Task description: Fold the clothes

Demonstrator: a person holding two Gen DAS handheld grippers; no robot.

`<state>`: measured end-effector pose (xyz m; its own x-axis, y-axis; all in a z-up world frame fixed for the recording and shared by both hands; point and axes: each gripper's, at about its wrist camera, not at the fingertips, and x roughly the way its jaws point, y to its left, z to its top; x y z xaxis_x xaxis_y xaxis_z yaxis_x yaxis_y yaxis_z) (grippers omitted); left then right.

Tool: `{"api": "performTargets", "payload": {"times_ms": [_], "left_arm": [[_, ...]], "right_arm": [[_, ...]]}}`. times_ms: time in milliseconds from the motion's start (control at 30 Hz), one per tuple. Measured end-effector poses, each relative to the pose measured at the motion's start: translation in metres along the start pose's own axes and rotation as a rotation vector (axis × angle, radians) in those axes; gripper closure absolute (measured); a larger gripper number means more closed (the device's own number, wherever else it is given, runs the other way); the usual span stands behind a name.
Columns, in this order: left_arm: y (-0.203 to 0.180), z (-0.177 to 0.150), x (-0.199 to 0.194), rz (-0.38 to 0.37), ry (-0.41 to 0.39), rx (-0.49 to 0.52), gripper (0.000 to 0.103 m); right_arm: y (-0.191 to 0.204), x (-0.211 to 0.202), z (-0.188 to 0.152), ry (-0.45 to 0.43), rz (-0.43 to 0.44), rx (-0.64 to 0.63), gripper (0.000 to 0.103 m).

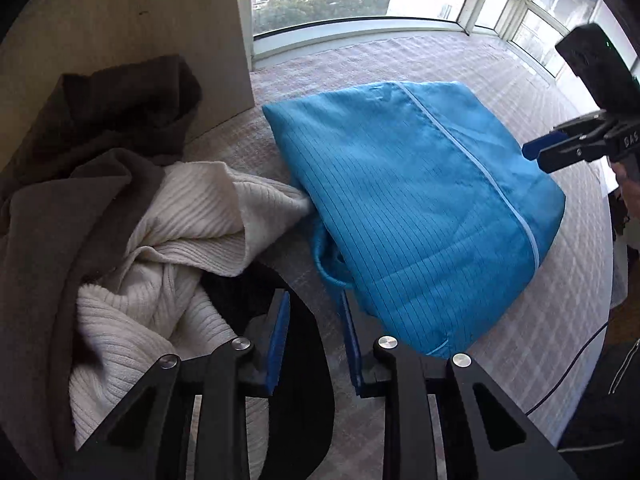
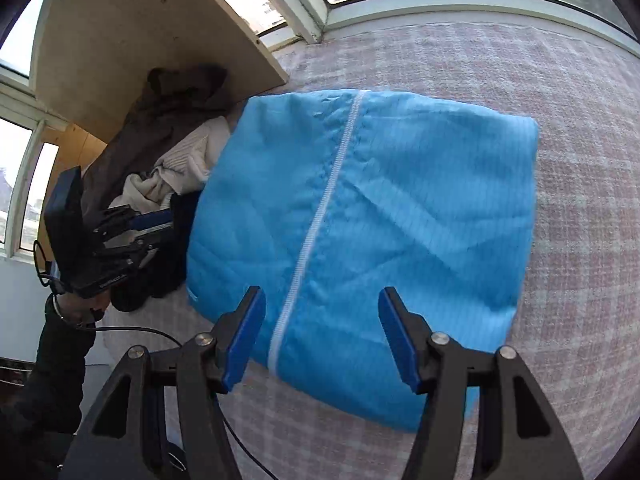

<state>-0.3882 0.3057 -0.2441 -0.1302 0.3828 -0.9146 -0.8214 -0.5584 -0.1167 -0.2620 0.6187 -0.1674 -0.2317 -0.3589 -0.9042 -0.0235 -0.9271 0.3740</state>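
Lying folded on a pale checked cloth (image 2: pixel 580 200), a blue striped zip-front garment (image 2: pixel 360 208) is flanked by the released right gripper (image 2: pixel 322 340) above its near edge and the empty, parted left gripper (image 1: pixel 316 344) beside crumpled cream ribbed knitwear (image 1: pixel 168 248).

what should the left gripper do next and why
Probably reach into the pile for the cream knit sweater. The blue garment already lies folded on the table, both the left gripper and right gripper are open and empty, and the left one hangs over the unfolded heap.
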Motion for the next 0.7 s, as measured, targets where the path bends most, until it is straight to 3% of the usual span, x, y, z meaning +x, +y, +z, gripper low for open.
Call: {"api": "performTargets", "payload": {"times_ms": [133,233,367,500,700], "left_arm": [[-0.001,-0.008,0.004,-0.092,-0.006,0.005,0.080],[0.004,-0.012,0.001,-0.149,-0.036,-0.033,0.080],[0.004,-0.014,-0.004,-0.195,-0.075,-0.032,0.080],[0.000,-0.015,-0.005,-0.246,-0.098,-0.022,0.080],[0.002,-0.020,-0.008,-0.327,-0.130,-0.048,0.080]], "right_arm": [[0.085,0.026,0.035,0.026,-0.078,-0.093,0.045],[0.127,0.060,0.063,0.089,-0.209,-0.132,0.045],[0.140,0.114,0.086,0.232,-0.331,-0.100,0.045],[0.139,0.137,0.091,0.312,-0.423,-0.069,0.045],[0.134,0.148,0.088,0.357,-0.453,0.003,0.045]]}}
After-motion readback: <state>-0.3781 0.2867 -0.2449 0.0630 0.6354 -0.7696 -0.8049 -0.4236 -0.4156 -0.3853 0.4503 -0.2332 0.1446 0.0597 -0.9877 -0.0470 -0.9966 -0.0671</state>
